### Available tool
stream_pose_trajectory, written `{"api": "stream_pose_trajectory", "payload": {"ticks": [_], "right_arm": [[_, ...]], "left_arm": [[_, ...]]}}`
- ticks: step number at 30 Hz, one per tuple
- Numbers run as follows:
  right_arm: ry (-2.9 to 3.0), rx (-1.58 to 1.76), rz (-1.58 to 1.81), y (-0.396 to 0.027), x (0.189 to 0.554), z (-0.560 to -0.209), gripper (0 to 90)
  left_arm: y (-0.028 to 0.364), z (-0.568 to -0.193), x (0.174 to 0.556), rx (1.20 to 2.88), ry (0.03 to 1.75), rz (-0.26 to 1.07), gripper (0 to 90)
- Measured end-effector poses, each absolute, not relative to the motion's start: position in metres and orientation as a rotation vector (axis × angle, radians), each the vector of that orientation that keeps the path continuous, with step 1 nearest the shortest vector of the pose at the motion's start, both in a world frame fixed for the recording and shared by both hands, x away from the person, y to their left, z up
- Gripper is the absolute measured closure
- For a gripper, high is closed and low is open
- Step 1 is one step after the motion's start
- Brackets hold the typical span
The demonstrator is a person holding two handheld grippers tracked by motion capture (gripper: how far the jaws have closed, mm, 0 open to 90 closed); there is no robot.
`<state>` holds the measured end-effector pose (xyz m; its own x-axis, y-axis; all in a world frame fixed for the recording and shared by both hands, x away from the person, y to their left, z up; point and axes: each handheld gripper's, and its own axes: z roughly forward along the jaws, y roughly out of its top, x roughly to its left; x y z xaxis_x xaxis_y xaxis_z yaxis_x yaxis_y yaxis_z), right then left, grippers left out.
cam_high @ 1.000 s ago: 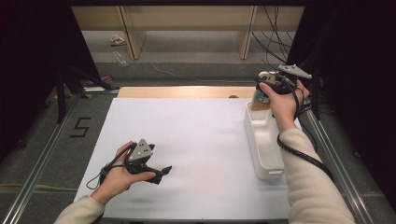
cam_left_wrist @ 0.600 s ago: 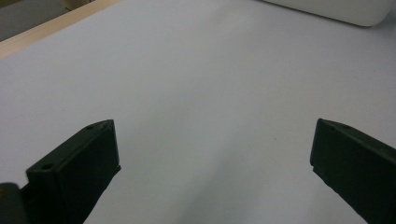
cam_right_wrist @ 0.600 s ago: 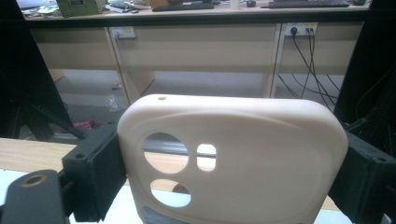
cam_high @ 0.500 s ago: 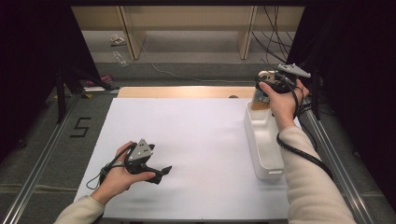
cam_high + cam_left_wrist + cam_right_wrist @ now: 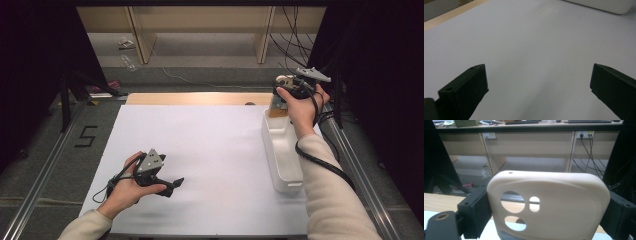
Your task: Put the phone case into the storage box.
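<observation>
A beige phone case (image 5: pixel 559 202) with camera cut-outs stands upright between my right gripper's (image 5: pixel 544 207) black jaws, which press on its two sides. In the high view this right gripper (image 5: pixel 280 98) holds the case (image 5: pixel 276 107) just above the far end of a long white tray (image 5: pixel 287 172) at the table's right side. My left gripper (image 5: pixel 173 184) rests low over the white sheet (image 5: pixel 210 150) near the front left, held in a hand. Its jaws stand wide apart with nothing between them, seen over bare sheet in the left gripper view (image 5: pixel 537 80).
The tray's corner (image 5: pixel 604 5) shows at the top of the left gripper view. A wooden strip (image 5: pixel 195 98) borders the sheet's far edge. Metal rails run along both sides of the table. Beyond it stand desk legs and cables (image 5: pixel 589 147).
</observation>
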<state>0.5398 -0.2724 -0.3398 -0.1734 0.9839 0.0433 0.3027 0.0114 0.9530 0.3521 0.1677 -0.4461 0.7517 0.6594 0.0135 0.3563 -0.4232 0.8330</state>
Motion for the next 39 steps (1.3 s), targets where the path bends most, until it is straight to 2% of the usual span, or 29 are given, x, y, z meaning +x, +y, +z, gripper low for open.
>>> {"api": "stream_pose_trajectory", "payload": {"ticks": [39], "right_arm": [[1.578, 1.366, 1.173, -0.2679, 0.5491, -0.3434, 12.1]], "left_arm": [[0.1674, -0.4464, 0.3522, 2.050, 0.763, 0.423, 1.0]]}}
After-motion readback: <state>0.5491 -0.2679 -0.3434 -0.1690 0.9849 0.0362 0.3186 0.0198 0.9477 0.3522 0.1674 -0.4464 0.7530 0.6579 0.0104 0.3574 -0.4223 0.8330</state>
